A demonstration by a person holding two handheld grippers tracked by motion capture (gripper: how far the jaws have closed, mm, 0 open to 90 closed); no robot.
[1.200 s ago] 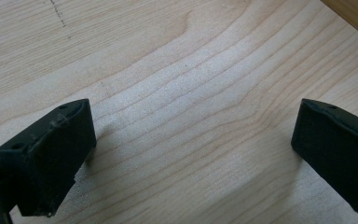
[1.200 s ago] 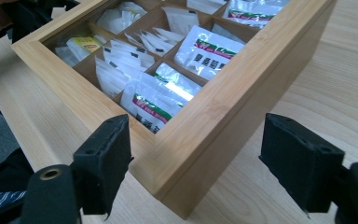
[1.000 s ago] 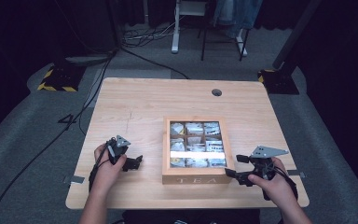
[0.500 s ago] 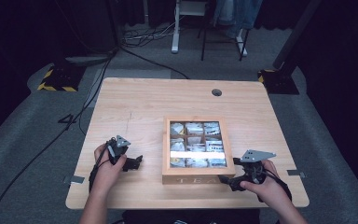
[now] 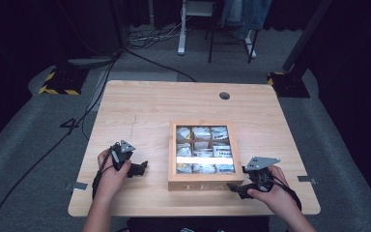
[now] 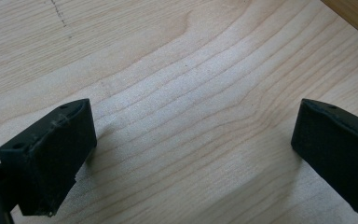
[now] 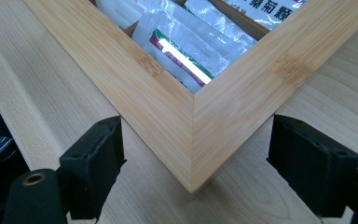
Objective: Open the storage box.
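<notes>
1. Two hand-held grippers are out on the pale wooden desk, and judged by their places the work is at its start: nothing is grasped yet.
2. A square bamboo tea box with a glazed lid and "TEA" on its front wall sits toward 5 o'clock from the desk's middle, close to the near edge. Through the lid I see compartments packed with white foil tea sachets; the lid looks down and flat.
3. At 3 o'clock of the box's near right corner is the right gripper. Its jaws stand wide apart, one on each side of that mitred corner, with a gap on each side and no touch that I can make out. In the high view the same right gripper lies just beside the box's front right corner.
4. Well apart from the box, at its 9 o'clock, is the left gripper, jaws released and spread over bare wood; in the high view it rests low on the desk.
5. Left to do, as I judge it: close on the box or its lid, and bring the left gripper in if a second hold is needed.
</notes>
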